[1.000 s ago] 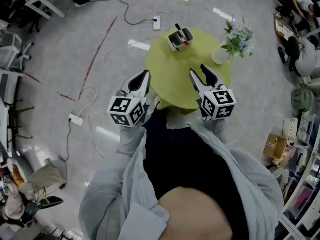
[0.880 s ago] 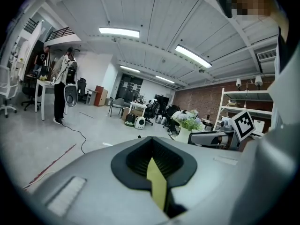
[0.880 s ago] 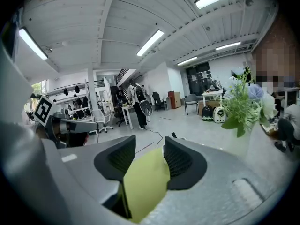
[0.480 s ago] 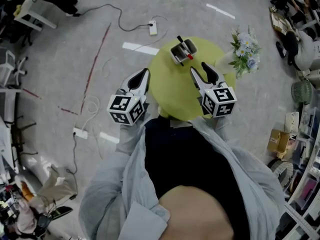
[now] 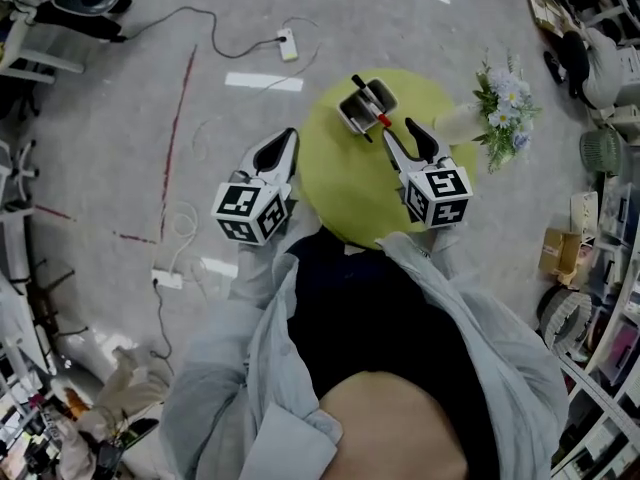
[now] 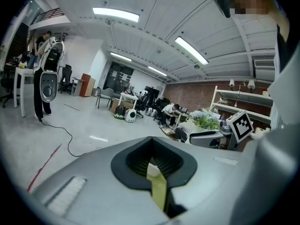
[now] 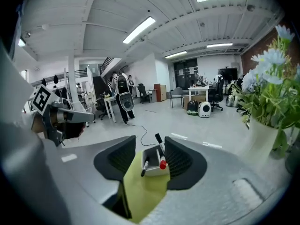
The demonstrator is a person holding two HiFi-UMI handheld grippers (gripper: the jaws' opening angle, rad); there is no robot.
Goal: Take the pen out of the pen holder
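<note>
My right gripper (image 7: 149, 149) has its jaws spread apart with nothing clamped between them. Straight ahead, framed in the gap, is the pale pen holder (image 7: 151, 167), close in front of the jaw tips. I cannot tell from the head view whether anything touches. All the pens sit in the holder. A red-capped marker (image 7: 162, 162) leans toward the right-hand jaw, and a black pen (image 7: 158, 139) tilts upward just beyond it. A second black-tipped pen (image 7: 144, 166) hangs over the holder's near-left side. Under the jaws and the holder runs the yellow-green round table (image 5: 345, 193). Off to this gripper's right, near the table's rim, a white vase (image 7: 261, 136) holds pale blue and white flowers (image 7: 271, 90).

Well to the left of the right gripper, my left gripper (image 5: 288, 141) is drawn together. Its own view shows only a thin sliver of yellow-green between the ribbed pads, and nothing is held. It hangs beside the table's left edge, apart from the holder. Farther out beyond it, a white power strip (image 5: 288, 40) lies on the grey floor.
</note>
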